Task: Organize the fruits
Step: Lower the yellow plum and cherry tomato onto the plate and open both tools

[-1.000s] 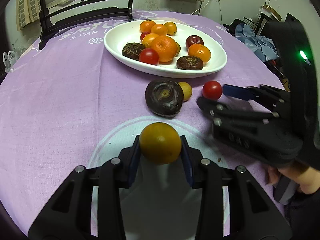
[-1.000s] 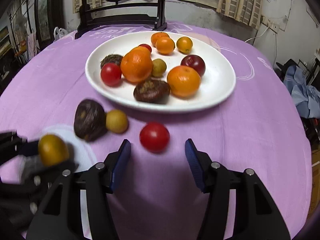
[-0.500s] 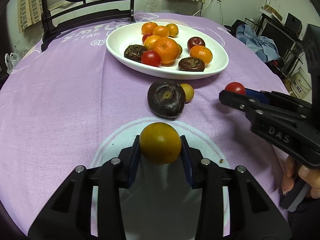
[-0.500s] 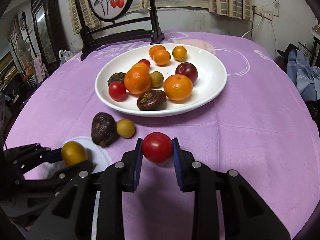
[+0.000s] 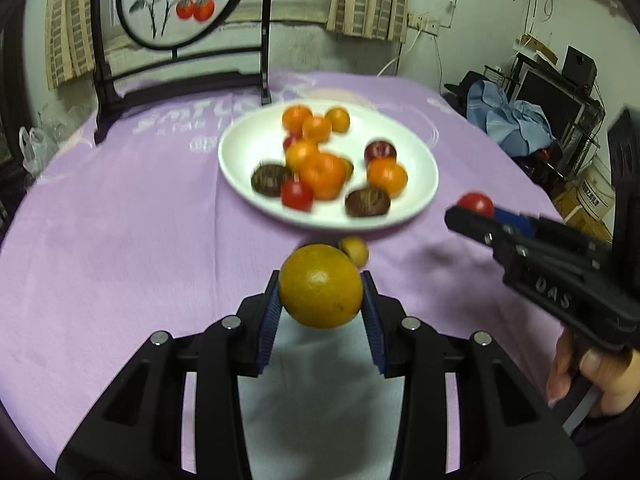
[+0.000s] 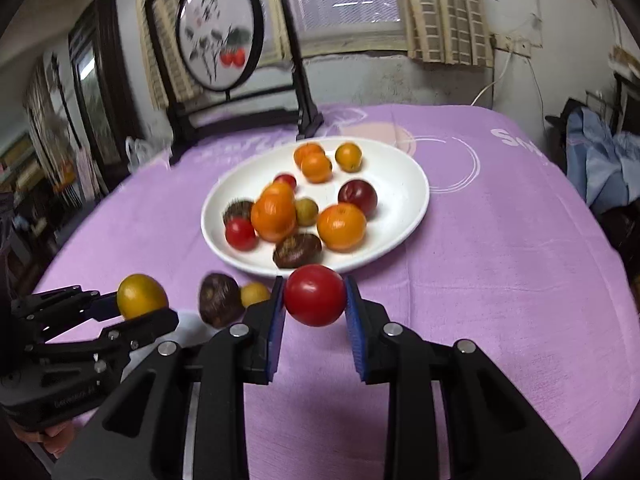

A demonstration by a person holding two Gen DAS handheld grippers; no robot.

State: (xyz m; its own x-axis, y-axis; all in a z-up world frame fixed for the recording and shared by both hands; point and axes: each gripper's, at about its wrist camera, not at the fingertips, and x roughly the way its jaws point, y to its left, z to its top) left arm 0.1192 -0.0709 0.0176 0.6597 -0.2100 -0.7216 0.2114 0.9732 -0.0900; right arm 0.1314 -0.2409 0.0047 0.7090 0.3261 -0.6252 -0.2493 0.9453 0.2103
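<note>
In the left wrist view, the left gripper (image 5: 321, 312) held a yellow-orange citrus (image 5: 320, 286) clamped between its blue pads, low in the centre of the frame and clear of the purple tablecloth (image 5: 120, 240). The white plate (image 5: 248, 148), already carrying a heap of fruit, sat above it at mid-frame. At the right edge the right gripper (image 5: 472, 212) carried a red tomato (image 5: 475, 204).

In the right wrist view, that tomato (image 6: 315, 295) sat pinched between the pads at centre, just below the plate's (image 6: 404, 196) near rim. A dark fruit (image 6: 218, 299) and a small yellow fruit (image 6: 254, 294) lay on the cloth at lower left.

Both fruits probably belonged on the plate; each would best be lowered into a bare patch, such as the plate's right side, and released gently so that nothing rolled.
</note>
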